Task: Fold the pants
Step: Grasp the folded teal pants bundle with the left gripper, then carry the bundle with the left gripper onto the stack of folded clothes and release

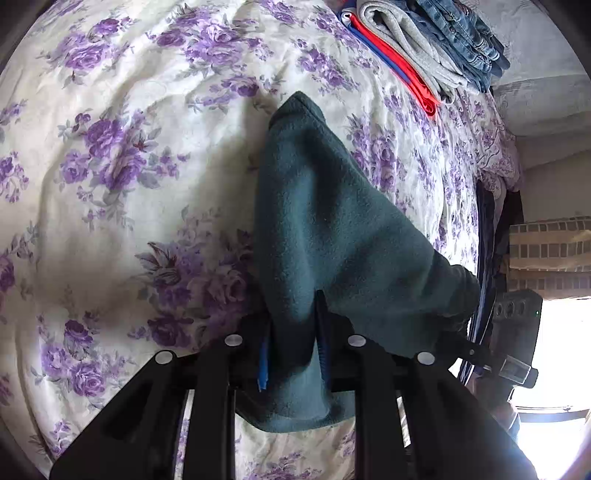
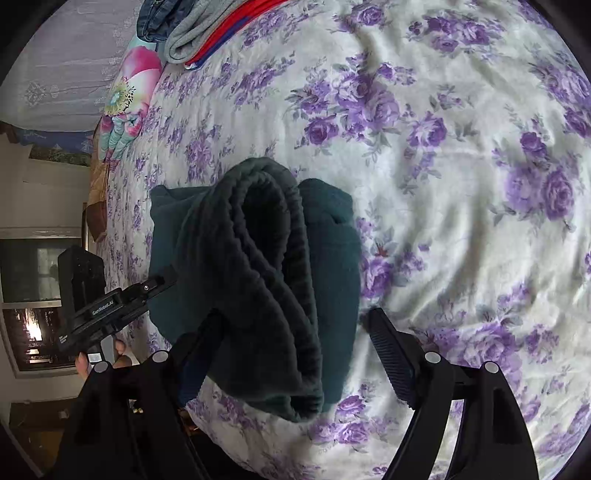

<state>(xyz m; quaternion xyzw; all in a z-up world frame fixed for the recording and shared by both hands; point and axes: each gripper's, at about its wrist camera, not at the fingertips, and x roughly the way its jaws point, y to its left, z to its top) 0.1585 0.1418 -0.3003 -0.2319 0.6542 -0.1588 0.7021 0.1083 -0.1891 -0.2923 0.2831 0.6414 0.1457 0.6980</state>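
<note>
Dark teal fleece pants [image 1: 325, 236] lie folded on the floral bedspread [image 1: 110, 184]. My left gripper [image 1: 293, 332] is shut on one end of them, with fabric pinched between the fingers and hanging below. In the right wrist view the pants [image 2: 258, 280] show as a folded bundle with the ribbed waistband looped on top. My right gripper [image 2: 295, 332] is open, its fingers [image 2: 391, 354] spread on either side of the bundle's near end. The left gripper [image 2: 122, 299] shows there at the bundle's left side.
A stack of folded clothes [image 1: 436, 48], jeans, grey and red-blue items, lies at the far end of the bed. It also shows in the right wrist view [image 2: 199, 33] next to a flowered pillow [image 2: 129, 99]. The bed edge and a bright window [image 1: 546, 350] are on one side.
</note>
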